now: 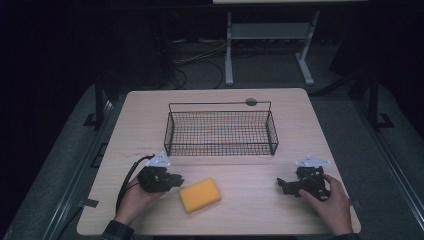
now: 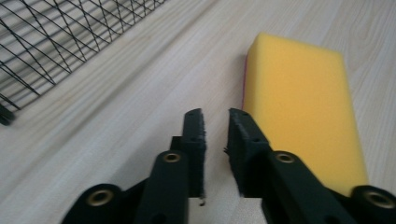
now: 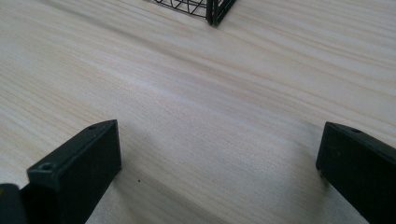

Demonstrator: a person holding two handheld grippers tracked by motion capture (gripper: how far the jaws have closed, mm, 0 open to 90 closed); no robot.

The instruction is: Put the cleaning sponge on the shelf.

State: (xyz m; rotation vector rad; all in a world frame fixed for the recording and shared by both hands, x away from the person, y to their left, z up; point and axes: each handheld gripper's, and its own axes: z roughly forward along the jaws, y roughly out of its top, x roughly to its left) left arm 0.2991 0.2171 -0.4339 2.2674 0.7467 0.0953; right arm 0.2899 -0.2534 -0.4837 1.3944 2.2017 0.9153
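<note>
The yellow sponge (image 1: 200, 195) lies flat on the wooden table (image 1: 150, 107), near the front edge and between the two hands. The left gripper (image 1: 172, 180) rests just beside the sponge's left end; in the left gripper view its jaws stand close together with only a narrow gap, they hold nothing, and the sponge (image 2: 303, 116) lies just to the right of them. The right gripper (image 1: 285, 185) sits well apart on the other side, jaws spread wide over bare wood, also holding nothing. Behind the sponge stands a black wire basket (image 1: 220, 131), which looks empty.

I judge the work is at its start, the approach to the sponge. The next move calls for wider jaws on the left side. A thin pink edge under the sponge is hard to make out.
</note>
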